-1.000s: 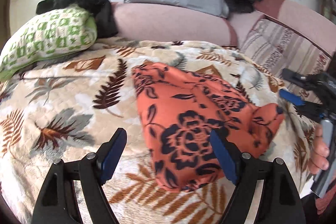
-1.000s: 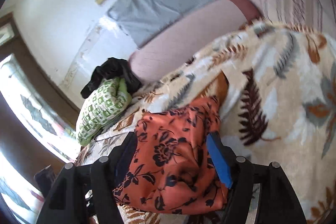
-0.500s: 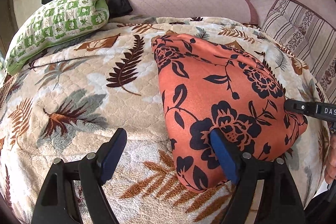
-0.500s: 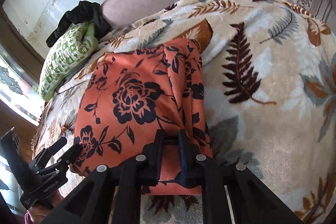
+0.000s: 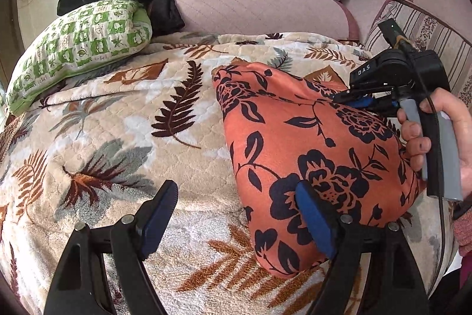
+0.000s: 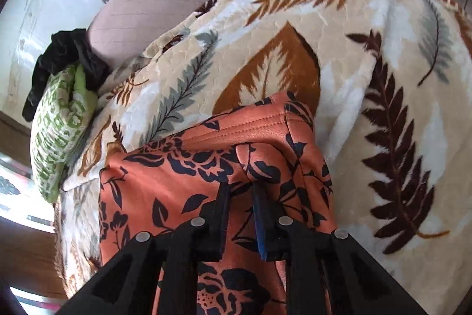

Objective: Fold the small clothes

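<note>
your right gripper (image 6: 240,191) is opening slightly, jaws nearly closed on the garment (image 5: 309,155), nipping only a small pinch; pull fast and it slips. left gripper (image 5: 236,214) hangs wide open, holding nothing down.

The left wrist view looks down from the bed's near edge; the right wrist view sits closer (tilted), both sharing the orange garment (image 5: 309,143) and blanket (image 5: 118,138).

Soft daylight, fisheye edges, right view blurred
</note>
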A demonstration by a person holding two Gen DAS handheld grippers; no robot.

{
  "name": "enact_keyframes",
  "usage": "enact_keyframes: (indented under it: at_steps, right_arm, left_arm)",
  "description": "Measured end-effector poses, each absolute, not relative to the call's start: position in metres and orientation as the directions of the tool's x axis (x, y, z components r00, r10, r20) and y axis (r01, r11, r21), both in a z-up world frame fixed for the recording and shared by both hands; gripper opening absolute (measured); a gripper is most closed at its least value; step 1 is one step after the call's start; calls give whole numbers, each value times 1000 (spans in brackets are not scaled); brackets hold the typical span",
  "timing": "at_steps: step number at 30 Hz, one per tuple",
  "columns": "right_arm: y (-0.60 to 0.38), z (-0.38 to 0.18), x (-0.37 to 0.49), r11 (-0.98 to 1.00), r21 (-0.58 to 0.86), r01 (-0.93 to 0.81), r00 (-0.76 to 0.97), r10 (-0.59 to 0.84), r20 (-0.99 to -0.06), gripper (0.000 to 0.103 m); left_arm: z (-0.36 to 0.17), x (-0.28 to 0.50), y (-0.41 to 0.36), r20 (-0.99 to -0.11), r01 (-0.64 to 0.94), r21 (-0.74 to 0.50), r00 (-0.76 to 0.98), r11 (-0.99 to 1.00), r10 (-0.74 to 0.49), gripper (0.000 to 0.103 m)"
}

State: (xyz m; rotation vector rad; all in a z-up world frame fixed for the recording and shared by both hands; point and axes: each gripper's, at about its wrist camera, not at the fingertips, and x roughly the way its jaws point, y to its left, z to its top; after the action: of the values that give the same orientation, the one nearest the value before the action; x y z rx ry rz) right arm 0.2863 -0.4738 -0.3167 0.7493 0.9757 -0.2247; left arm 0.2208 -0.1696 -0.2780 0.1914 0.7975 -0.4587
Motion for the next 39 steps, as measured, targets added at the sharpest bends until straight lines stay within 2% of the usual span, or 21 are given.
enact_keyframes:
  at_steps: [4, 8, 14, 18, 22, 28, 35, 38, 39]
  right_arm:
    - [-479, -302, 267, 715, 519, 469, 605, 168, -778, 19]
    - [-467, -278, 235, 774, 453, 443, 617, 104, -780, 19]
    - [-445, -260, 169, 797, 442, 411, 648, 85, -757, 19]
    - [-431, -266, 125, 801, 459, 384, 663, 106, -741, 19]
    - [-422, -299, 118, 838, 362, 409, 599, 53, -799, 19]
    - [-432, -300, 117, 816, 413, 404, 621, 87, -779, 19]
    - [-426, -258, 109, 851, 435, 295, 772, 56, -633, 20]
    - [-423, -253, 112, 854, 436, 284, 786, 53, -616, 21]
    - [-422, -252, 113, 858, 430, 283, 787, 48, -615, 24]
  left_arm:
    - [-277, 221, -171, -718, 463, 14, 622, 886, -314, 82]
    - [-276, 220, -170, -715, 451, 18, 630, 892, -304, 82]
    - [-275, 215, -172, -704, 442, 44, 650, 896, -286, 82]
    - [-276, 214, -171, -702, 437, 46, 654, 898, -282, 82]
    - [-278, 212, -171, -704, 444, 41, 649, 895, -289, 82]
    - [-278, 211, -170, -697, 442, 53, 659, 896, -284, 82]
    - [-274, 214, -168, -694, 423, 42, 664, 905, -278, 82]
    - [-271, 215, -166, -691, 416, 32, 666, 909, -281, 82]
    - [-269, 216, -165, -688, 415, 30, 668, 909, -282, 82]
